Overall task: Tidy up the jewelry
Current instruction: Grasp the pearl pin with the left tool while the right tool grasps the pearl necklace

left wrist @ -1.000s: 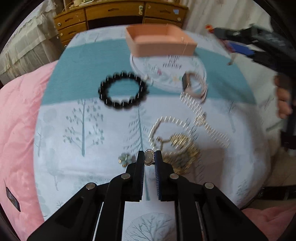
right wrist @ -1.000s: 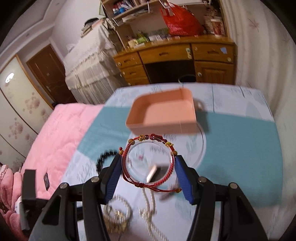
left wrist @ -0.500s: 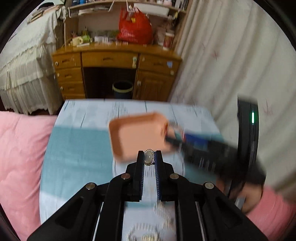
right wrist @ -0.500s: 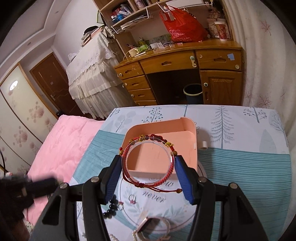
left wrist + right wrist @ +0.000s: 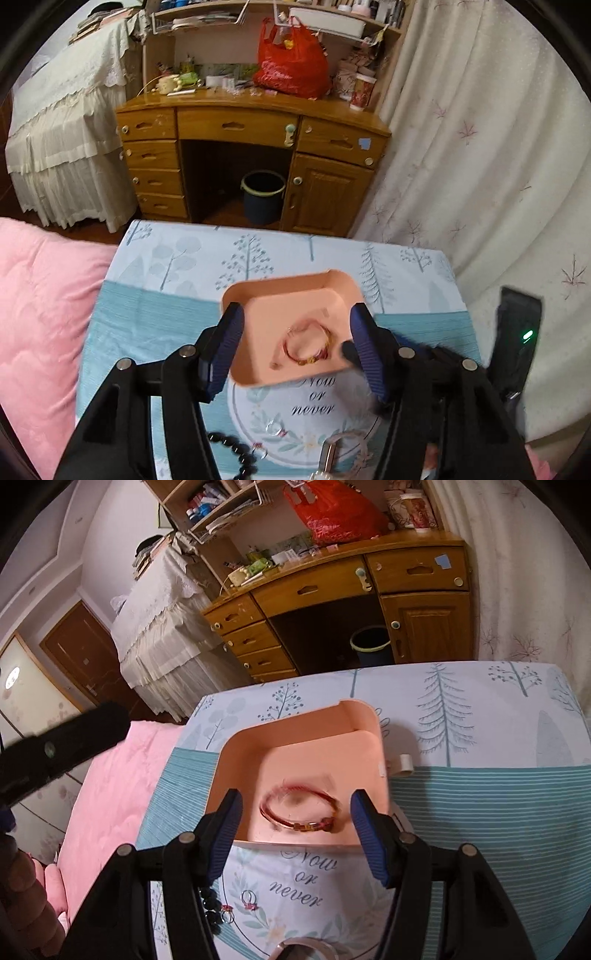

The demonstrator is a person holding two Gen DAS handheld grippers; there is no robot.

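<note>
A pink tray [image 5: 258, 295] [image 5: 240, 753] stands on the tree-print cloth. A red beaded bracelet [image 5: 306, 345] [image 5: 299, 810] lies inside it. A small dark spot [image 5: 274, 365] beside it may be the ring; I cannot tell. My left gripper [image 5: 295, 341] is open and empty above the tray's near side. My right gripper [image 5: 295, 825] is open and empty above the tray's near edge. A black bead bracelet [image 5: 236, 452] [image 5: 208, 904], small rings [image 5: 248, 901] and a band [image 5: 332, 446] lie on the round print nearer me.
A wooden desk [image 5: 251, 147] with a bin [image 5: 263, 195] stands beyond the table. A pink quilt [image 5: 40, 314] lies at the left. A curtain [image 5: 480, 166] hangs at the right. The other gripper's body [image 5: 55, 749] shows at the left of the right wrist view.
My left gripper rose, moved over the tray and opened, no longer holding the ring. My right gripper opened and the red bracelet now lies in the tray.
</note>
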